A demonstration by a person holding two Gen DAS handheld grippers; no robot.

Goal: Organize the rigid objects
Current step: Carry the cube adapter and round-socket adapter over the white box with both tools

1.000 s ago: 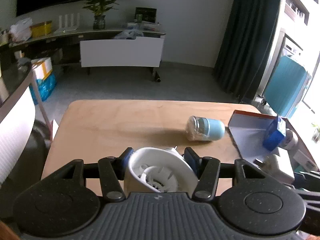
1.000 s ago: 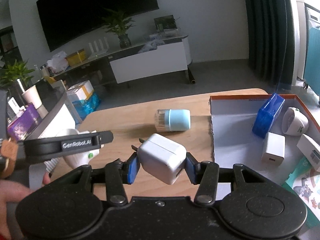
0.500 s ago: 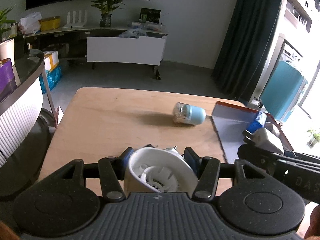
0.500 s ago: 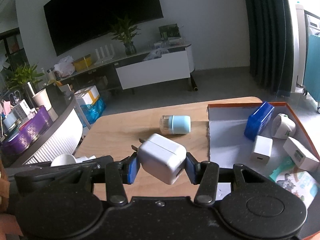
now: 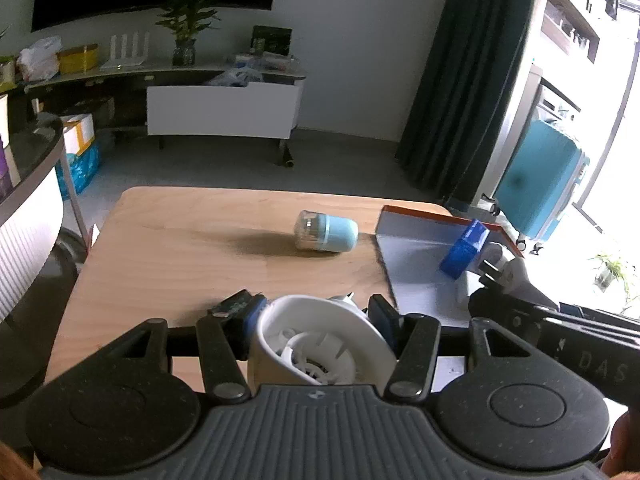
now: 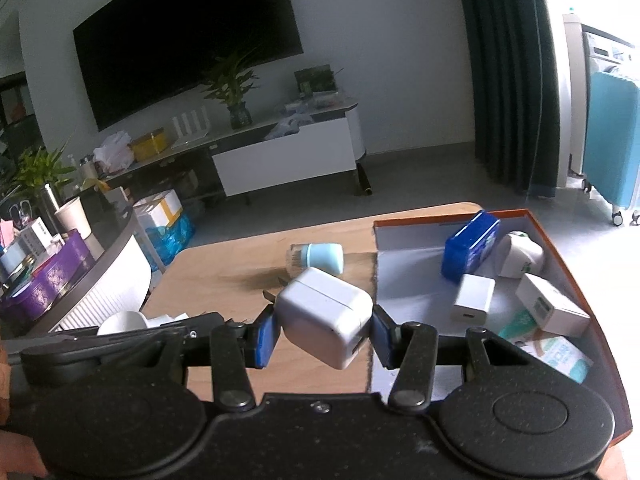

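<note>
My left gripper is shut on a white round plastic device and holds it above the wooden table. My right gripper is shut on a white cube charger, near the left edge of the orange-rimmed box. A jar with a light blue cap lies on its side on the table, also in the right wrist view. The box holds a blue box, a small white charger, a white round device and white cartons.
The left gripper shows at the left of the right wrist view; the right gripper with its charger shows at the right of the left wrist view. A curved counter stands left of the table. A teal suitcase stands at the far right.
Both grippers have risen and pulled back, still holding their objects. The right gripper has moved to the right, closer to the box.
</note>
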